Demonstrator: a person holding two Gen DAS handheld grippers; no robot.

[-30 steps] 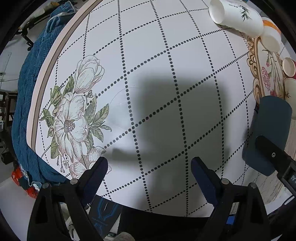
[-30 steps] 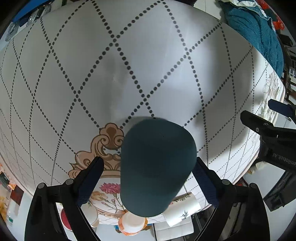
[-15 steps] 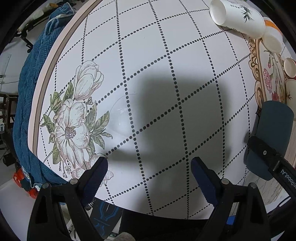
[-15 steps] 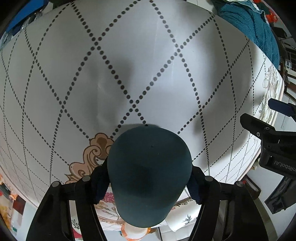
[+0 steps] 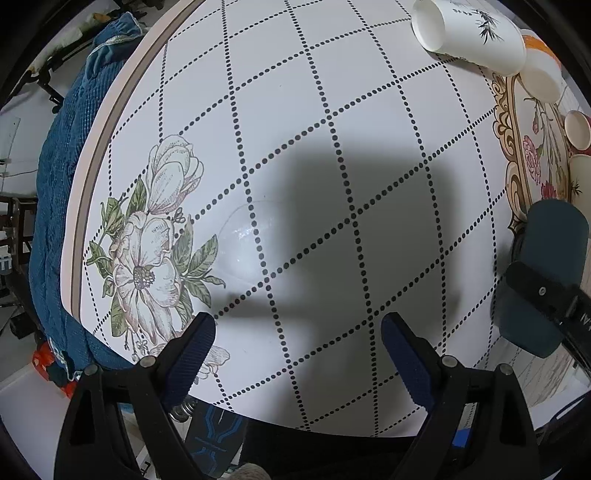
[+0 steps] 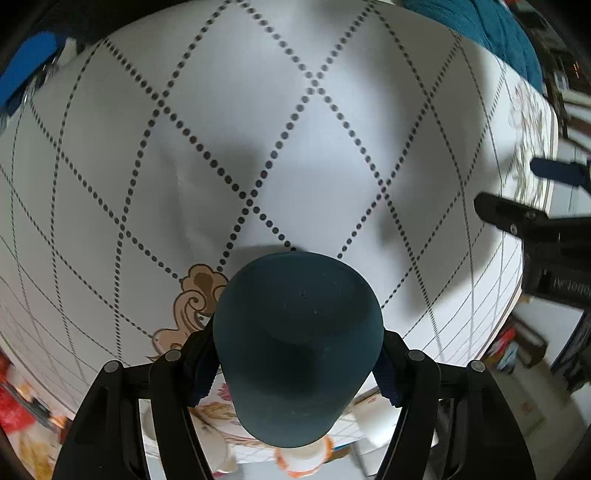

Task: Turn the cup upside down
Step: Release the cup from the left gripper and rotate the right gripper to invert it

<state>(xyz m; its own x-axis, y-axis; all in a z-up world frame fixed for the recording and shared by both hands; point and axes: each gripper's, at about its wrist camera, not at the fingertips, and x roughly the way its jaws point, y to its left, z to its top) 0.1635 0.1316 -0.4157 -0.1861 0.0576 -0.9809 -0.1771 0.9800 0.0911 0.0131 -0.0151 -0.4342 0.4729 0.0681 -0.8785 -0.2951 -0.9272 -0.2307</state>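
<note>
A dark teal cup fills the lower middle of the right wrist view, its flat base facing the camera. My right gripper is shut on the cup, one finger against each side, and holds it above the table. In the left wrist view the same cup is at the right edge with a black finger of the right gripper across it. My left gripper is open and empty over the white table near its front edge.
A white paper cup lies on its side at the far right. Small white and orange cups stand on a floral mat beside it. A blue cloth hangs along the table's left edge.
My right gripper closed on the teal cup and lifted it, with the view tilting. My left gripper stayed open and barely moved.
</note>
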